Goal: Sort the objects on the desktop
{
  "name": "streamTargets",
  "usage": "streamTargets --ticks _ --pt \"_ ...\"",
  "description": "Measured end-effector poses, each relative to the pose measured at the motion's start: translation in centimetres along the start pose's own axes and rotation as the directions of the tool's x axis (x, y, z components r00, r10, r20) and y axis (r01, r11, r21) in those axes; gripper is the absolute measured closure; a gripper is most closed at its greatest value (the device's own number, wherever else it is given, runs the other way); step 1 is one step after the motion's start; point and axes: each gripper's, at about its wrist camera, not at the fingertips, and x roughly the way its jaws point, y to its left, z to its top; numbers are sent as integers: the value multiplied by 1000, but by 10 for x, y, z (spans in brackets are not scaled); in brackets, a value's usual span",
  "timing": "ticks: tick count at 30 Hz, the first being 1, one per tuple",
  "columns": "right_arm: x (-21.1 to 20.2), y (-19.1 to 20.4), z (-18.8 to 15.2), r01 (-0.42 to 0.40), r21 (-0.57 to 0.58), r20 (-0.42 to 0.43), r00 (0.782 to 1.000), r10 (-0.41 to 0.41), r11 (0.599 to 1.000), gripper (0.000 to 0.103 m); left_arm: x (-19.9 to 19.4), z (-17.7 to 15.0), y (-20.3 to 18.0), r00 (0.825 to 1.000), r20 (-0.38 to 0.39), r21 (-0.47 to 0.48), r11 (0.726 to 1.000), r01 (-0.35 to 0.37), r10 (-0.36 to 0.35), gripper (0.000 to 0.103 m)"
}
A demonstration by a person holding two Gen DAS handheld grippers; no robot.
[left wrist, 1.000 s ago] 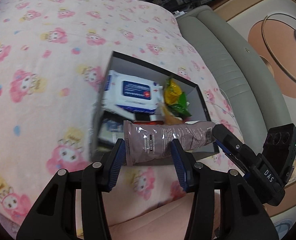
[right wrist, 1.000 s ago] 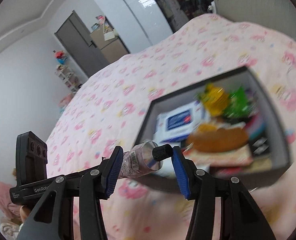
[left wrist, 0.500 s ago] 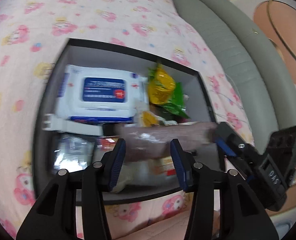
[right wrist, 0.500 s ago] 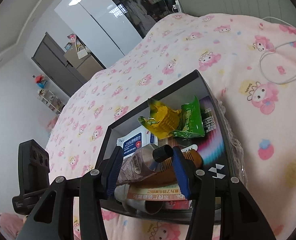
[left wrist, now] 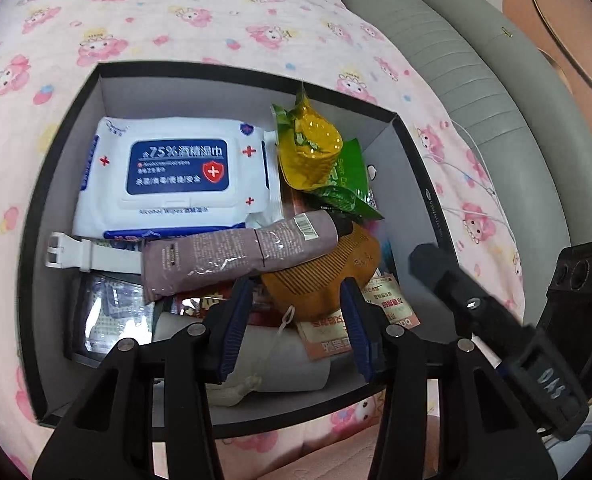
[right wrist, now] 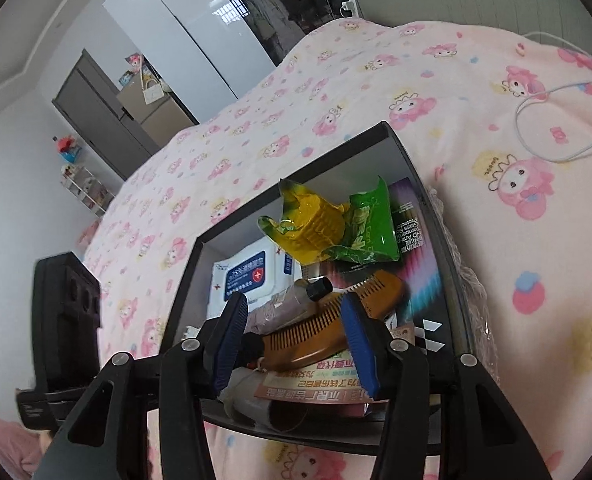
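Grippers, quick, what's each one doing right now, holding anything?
Left gripper: open, empty, above the box.
Right gripper: open, empty; the tube lies in the box on the comb.

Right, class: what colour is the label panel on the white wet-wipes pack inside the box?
Dark blue with white lettering, on the white wet-wipes pack; the left wrist view shows it best.

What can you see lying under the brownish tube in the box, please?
Under the tube: the wooden comb at its cap end, a white strap, red packets. Anything deeper is covered.
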Motion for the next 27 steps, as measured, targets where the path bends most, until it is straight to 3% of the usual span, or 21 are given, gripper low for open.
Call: streamTargets --ticks 7,12,14,15,19,24,27 --pt "-5 19 -2 85 -61 7 996 -85 994 57 -51 12 -8 986 149 41 996 -80 73 58" --pt "-24 60 6 137 -193 63 990 -127 972 57 -106 27 -8 928 347 35 987 -159 137 54" --pt "-33 79 12 145 -217 84 988 -129 965 57 -127 34 -6 905 394 27 982 -184 159 43" --pt "-38 88 16 149 -229 95 987 -130 962 53 -138 38 -5 893 416 21 980 -198 171 32" --pt "-55 125 29 162 -256 137 982 -130 953 48 -179 48 3 854 472 -6 970 -245 218 10" --pt "-59 164 41 183 -256 141 979 -150 949 45 -225 50 14 807 520 -30 951 -308 278 1" --pt "-61 184 44 181 -245 142 979 -150 952 43 -249 46 17 781 538 -34 934 -357 318 1"
